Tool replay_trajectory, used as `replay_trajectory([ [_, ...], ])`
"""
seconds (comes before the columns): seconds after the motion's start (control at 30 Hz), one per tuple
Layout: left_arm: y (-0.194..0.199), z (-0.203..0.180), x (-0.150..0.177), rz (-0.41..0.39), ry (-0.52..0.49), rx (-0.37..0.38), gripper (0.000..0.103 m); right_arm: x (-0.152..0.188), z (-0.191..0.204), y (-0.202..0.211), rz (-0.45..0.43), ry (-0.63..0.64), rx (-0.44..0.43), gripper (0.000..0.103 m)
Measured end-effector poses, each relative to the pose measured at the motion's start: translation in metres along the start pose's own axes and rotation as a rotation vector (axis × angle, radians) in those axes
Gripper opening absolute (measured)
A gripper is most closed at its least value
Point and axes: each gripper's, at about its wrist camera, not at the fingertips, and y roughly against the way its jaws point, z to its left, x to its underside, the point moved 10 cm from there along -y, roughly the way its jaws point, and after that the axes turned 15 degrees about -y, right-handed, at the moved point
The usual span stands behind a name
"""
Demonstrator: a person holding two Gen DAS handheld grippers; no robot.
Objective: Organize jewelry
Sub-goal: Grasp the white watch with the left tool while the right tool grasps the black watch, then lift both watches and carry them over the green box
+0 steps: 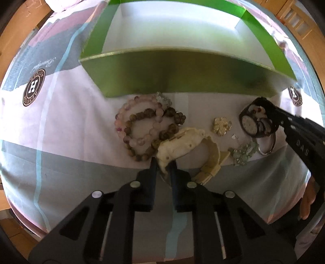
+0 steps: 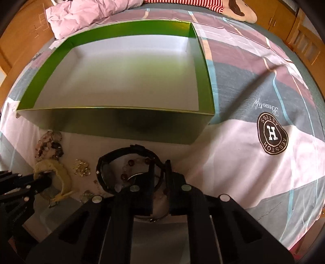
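My left gripper (image 1: 163, 164) is shut on a cream watch (image 1: 182, 144), which lies on the bedsheet beside a pile of pink and brown bead bracelets (image 1: 142, 126). My right gripper (image 2: 159, 165) is shut on the strap of a black watch (image 2: 124, 156); it shows in the left wrist view too (image 1: 255, 121). A gold brooch (image 1: 221, 126) and a pale green crystal piece (image 1: 242, 153) lie between the two watches. An open green box (image 2: 113, 126) with a white inside stands just behind the jewelry, with nothing in it. The cream watch also shows in the right wrist view (image 2: 61, 174).
The jewelry lies on a bed with a pink, grey and maroon patterned sheet (image 2: 254, 97). A crumpled pink quilt (image 2: 85, 14) lies beyond the box. Wooden furniture (image 2: 304, 40) stands around the bed. A metal ring (image 1: 268, 146) lies under the black watch.
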Motion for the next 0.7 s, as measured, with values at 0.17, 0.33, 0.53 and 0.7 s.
replay_trajectory([
  [0.17, 0.023, 0.012, -0.006, -0.077, 0.029, -0.014, 0.013, -0.001, -0.005, 0.025, -0.072, -0.021, -0.023, 0.01],
  [0.33, 0.035, 0.017, -0.011, -0.12, 0.035, -0.018, 0.013, -0.004, -0.019, 0.041, -0.116, -0.094, -0.056, 0.01],
  [0.53, 0.031, 0.019, -0.007, -0.111, 0.032, -0.018, 0.013, 0.0, -0.025, 0.037, -0.103, -0.127, -0.028, 0.01],
  [0.7, 0.032, 0.019, -0.008, -0.112, 0.047, -0.02, 0.013, -0.007, -0.036, 0.035, -0.109, -0.16, -0.022, 0.01],
])
